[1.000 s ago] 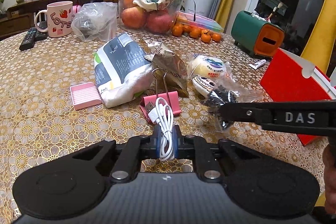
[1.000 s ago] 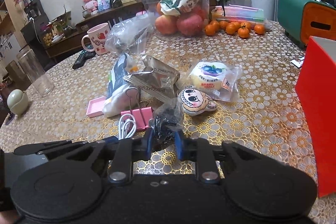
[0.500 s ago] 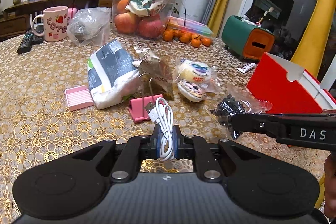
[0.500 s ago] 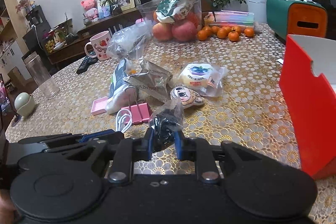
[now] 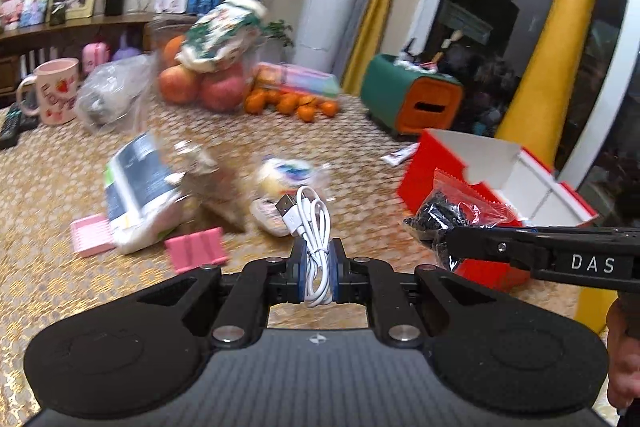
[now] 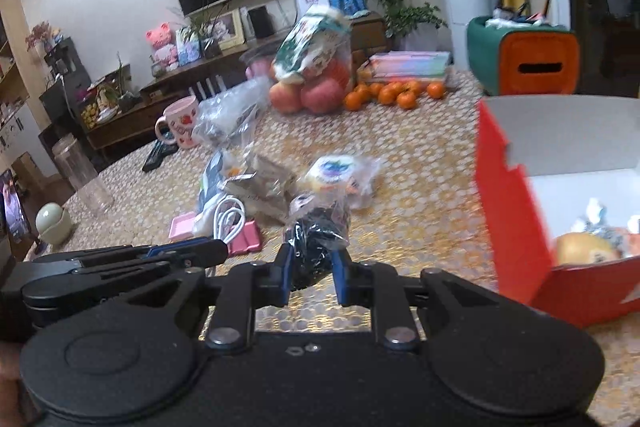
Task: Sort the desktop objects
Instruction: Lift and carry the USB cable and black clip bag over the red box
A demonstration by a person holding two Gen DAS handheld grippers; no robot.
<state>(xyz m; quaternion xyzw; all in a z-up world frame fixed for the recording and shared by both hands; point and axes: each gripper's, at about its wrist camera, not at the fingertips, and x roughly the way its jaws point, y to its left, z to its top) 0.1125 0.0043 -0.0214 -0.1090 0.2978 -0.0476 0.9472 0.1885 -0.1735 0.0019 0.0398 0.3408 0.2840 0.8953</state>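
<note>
My left gripper [image 5: 316, 273] is shut on a coiled white USB cable [image 5: 310, 223], held above the table. My right gripper [image 6: 310, 273] is shut on a clear bag of small black parts [image 6: 316, 237]; from the left wrist that bag [image 5: 456, 211] hangs just in front of the red box [image 5: 424, 171]. In the right wrist view the red box [image 6: 508, 211] stands open at the right with fruit and wrapped pieces inside. The left gripper with the white cable [image 6: 228, 221] shows at the lower left there.
On the gold patterned tablecloth [image 5: 52, 167] lie a pink binder clip [image 5: 196, 249], a pink pad [image 5: 90, 233], a white-green pouch [image 5: 136, 187], a foil packet [image 6: 260, 183] and wrapped snacks [image 6: 340, 173]. Behind them: fruit bag [image 5: 212, 75], oranges [image 5: 292, 103], mug [image 5: 52, 91], green-orange container [image 5: 412, 99].
Both grippers have lifted and swung right toward the red box, carrying the cable and the bag of black parts. The box's open inside now shows in the right wrist view.
</note>
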